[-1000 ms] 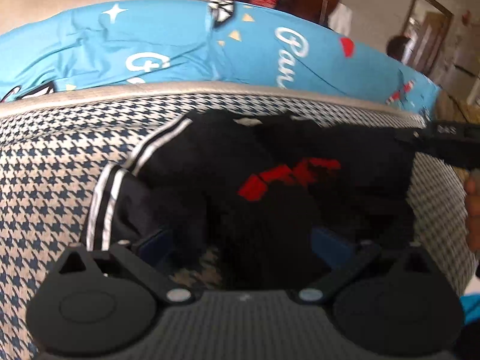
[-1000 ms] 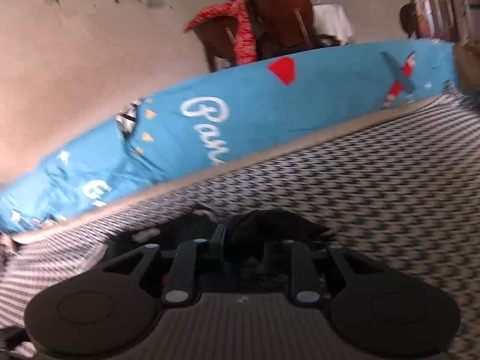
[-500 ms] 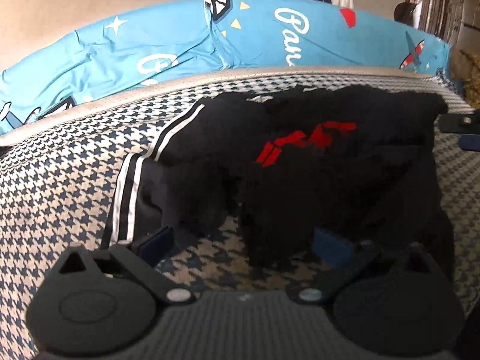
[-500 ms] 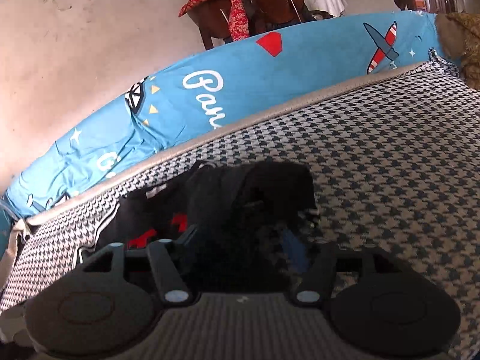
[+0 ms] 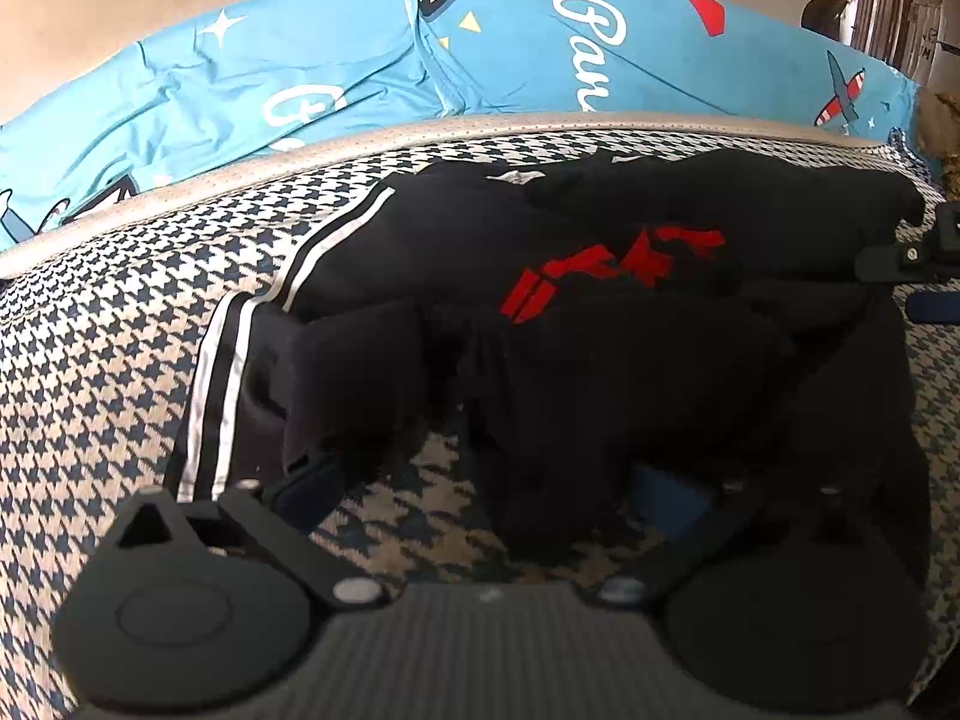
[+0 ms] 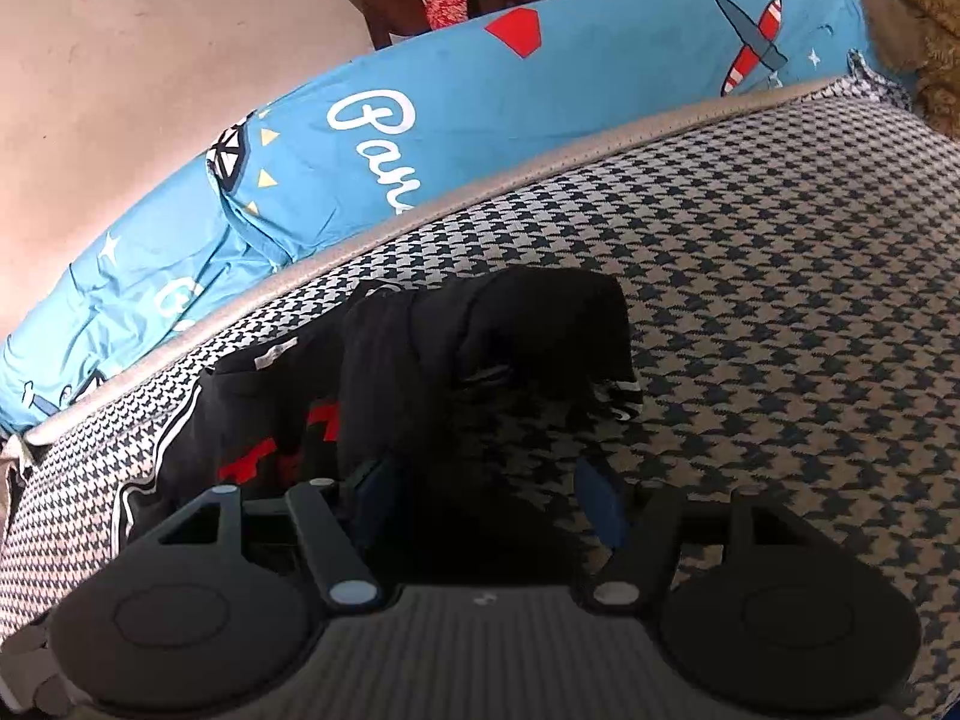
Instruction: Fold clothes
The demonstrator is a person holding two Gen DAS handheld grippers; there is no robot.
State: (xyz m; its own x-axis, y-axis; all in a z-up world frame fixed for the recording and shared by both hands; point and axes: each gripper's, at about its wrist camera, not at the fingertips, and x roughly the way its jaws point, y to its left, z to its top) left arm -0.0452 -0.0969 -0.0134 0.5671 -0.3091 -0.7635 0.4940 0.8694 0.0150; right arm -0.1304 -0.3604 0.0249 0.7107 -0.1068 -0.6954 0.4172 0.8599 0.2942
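Left tongs (image 5: 489,495) spread wide, empty, over the garment's near edge. Right tongs (image 6: 489,504) likewise spread, empty, at its right end. Black garment (image 5: 600,324), red print, white stripes, lies bunched on houndstooth surface (image 6: 780,300). Blue sheet (image 5: 360,60) beyond.

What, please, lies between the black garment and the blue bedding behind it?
In the left wrist view, a strip of houndstooth cover and its pale piped edge separate the black garment from the blue bedding.

Red print (image 5: 606,276) on black garment (image 5: 600,372) half-buried (lettering unreadable)
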